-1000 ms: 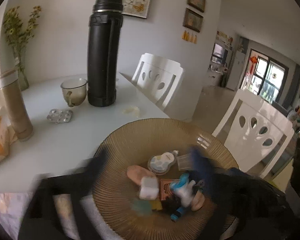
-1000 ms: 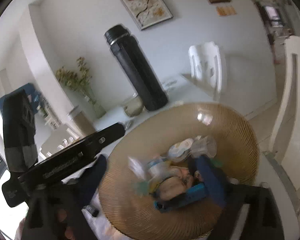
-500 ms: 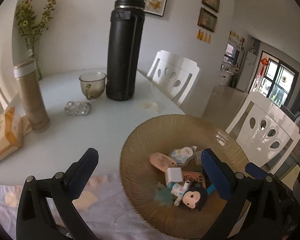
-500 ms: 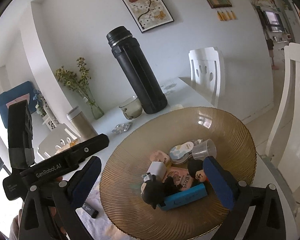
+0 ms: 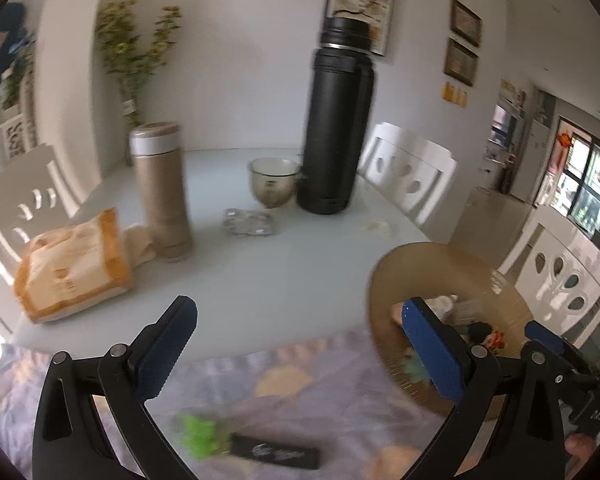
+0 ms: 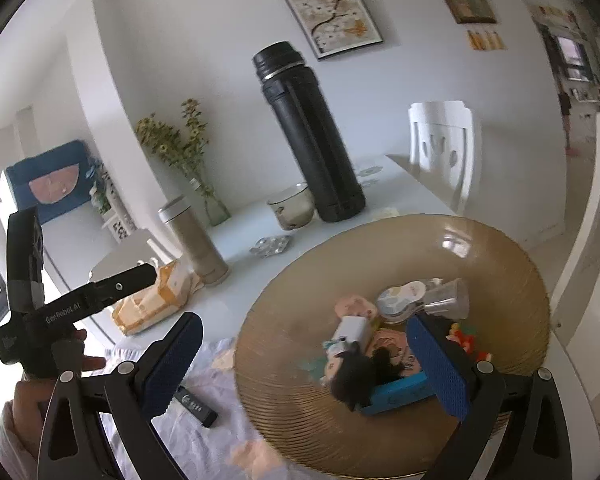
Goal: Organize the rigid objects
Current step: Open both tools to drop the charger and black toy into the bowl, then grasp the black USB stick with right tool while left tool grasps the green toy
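Between our wide, empty right tongs (image 6: 300, 364): crowded plate (image 6: 500, 248).
Left tongs (image 5: 300, 354) wide, empty; closing may scatter neighbouring figurine (image 6: 356, 376).

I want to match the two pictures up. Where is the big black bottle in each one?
Left wrist view: the big black bottle stands upright at top centre, far across the table.
Right wrist view: the same bottle leans at upper centre, behind the brown plate.
Shared landmark: the glass cup just left of its base.
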Demonstrator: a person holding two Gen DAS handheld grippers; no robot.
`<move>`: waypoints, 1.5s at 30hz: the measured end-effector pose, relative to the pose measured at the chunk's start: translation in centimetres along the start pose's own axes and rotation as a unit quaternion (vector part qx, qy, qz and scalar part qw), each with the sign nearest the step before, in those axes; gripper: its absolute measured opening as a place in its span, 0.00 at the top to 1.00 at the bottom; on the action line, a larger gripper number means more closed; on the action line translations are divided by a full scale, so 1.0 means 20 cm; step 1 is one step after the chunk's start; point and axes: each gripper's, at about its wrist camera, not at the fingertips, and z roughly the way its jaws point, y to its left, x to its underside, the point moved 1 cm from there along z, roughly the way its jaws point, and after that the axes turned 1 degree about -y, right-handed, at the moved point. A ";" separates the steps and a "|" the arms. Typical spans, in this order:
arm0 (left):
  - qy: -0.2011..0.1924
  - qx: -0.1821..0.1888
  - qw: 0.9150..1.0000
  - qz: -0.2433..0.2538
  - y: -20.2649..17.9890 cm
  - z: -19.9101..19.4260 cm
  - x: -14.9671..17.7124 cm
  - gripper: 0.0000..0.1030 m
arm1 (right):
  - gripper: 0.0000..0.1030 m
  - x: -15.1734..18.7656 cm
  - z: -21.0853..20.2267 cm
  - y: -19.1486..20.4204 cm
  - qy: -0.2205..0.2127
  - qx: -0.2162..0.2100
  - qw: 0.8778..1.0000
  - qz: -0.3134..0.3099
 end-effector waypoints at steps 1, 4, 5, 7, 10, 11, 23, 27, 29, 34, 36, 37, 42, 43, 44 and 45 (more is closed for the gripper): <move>0.000 -0.004 1.000 -0.004 0.04 -0.02 0.01 0.00 | 0.01 0.01 0.00 0.02 0.002 -0.005 1.000 -0.004; 0.004 -0.020 1.000 -0.016 0.15 -0.05 0.05 0.00 | 0.01 0.02 0.01 0.09 0.006 -0.017 1.000 -0.020; 0.006 -0.025 0.999 -0.019 0.19 -0.05 0.06 0.00 | 0.01 0.03 0.02 0.12 0.009 -0.021 0.999 -0.027; 0.012 -0.037 0.999 -0.026 0.26 -0.06 0.09 0.00 | 0.01 0.05 0.04 0.18 0.016 -0.029 0.999 -0.041; 0.023 -0.051 0.998 -0.038 0.37 -0.07 0.15 0.00 | 0.01 0.09 0.07 0.27 0.029 -0.043 0.997 -0.059; 0.027 -0.054 0.997 -0.041 0.40 -0.07 0.17 0.00 | 0.01 0.11 0.09 0.30 0.038 -0.048 0.996 -0.068; 0.103 -0.065 0.992 -0.040 0.52 0.14 0.46 0.00 | 0.01 0.49 0.34 0.69 0.154 -0.069 0.966 -0.198; 0.129 -0.066 0.989 -0.033 0.53 0.22 0.54 0.00 | 0.01 0.57 0.44 0.67 0.185 -0.045 0.958 -0.216; 0.147 -0.061 0.987 -0.036 0.54 0.25 0.57 0.00 | 0.01 0.60 0.48 0.66 0.194 -0.037 0.956 -0.219; 0.146 -0.065 0.986 -0.047 0.57 0.23 0.57 0.00 | 0.01 0.60 0.63 0.68 0.222 -0.014 0.947 -0.231; 0.147 -0.065 0.986 -0.046 0.56 0.24 0.57 0.00 | 0.01 0.61 0.68 0.70 0.228 -0.003 0.943 -0.244; 0.147 -0.064 0.986 -0.047 0.56 0.24 0.57 0.00 | 0.03 0.62 0.71 0.71 0.234 0.002 0.939 -0.253; 0.147 -0.064 0.986 -0.047 0.57 0.24 0.57 0.00 | 0.27 0.60 0.81 0.75 0.243 -0.005 0.937 -0.251; 0.147 -0.064 0.986 -0.047 0.57 0.24 0.57 0.00 | 0.36 0.60 0.80 0.75 0.237 -0.005 0.939 -0.251; 0.147 -0.064 0.986 -0.047 0.57 0.24 0.57 0.00 | 0.53 0.60 0.78 0.76 0.232 -0.012 0.940 -0.251; 0.147 -0.064 0.986 -0.047 0.57 0.24 0.57 0.00 | 0.61 0.60 0.77 0.76 0.230 -0.017 0.940 -0.251</move>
